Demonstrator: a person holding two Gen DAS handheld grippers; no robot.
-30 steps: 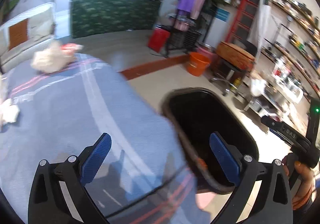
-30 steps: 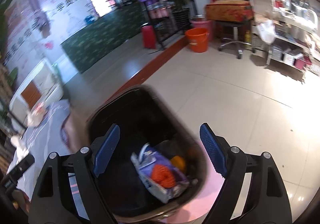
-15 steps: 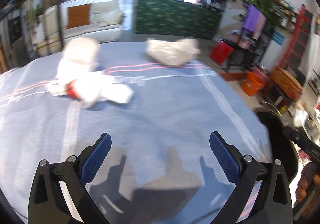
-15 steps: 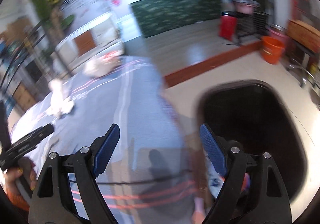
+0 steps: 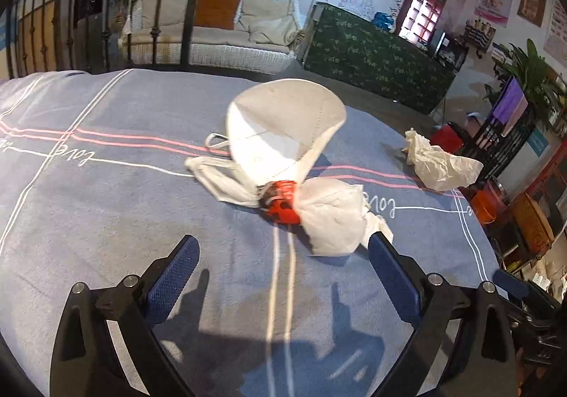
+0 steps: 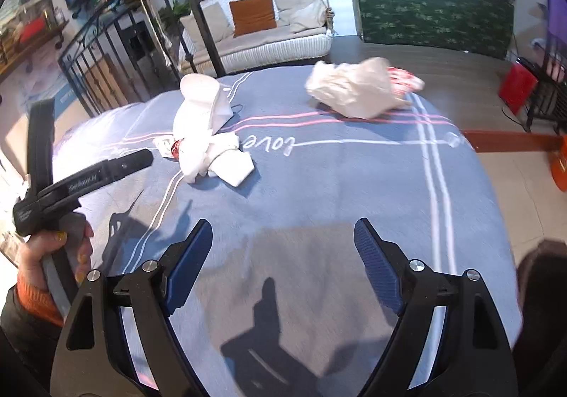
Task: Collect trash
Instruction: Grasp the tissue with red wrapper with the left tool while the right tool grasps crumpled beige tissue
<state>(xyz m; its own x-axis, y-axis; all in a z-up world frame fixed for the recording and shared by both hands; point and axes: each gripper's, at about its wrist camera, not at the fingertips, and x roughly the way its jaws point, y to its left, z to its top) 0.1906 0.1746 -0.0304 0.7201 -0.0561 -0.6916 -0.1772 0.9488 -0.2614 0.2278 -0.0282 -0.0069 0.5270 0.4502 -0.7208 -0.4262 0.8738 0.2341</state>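
Over blue-grey blanket (image 5: 106, 220): left gripper (image 5: 280, 273) pointing steeply downward, jaws spread wide, gripping nothing; face mask (image 5: 283, 128) and red-and-white wrapper bundle (image 5: 319, 209) lying just beyond fingertips. Right gripper (image 6: 283, 259) angling down likewise, released, empty; crumpled paper (image 6: 354, 89) lying far right. Hand (image 6: 53, 244) clutching left handle at near left.

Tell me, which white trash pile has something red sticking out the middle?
The pile with the face mask, nearest the left gripper: a red wrapper shows there. The crumpled tissue farther right lies alone.
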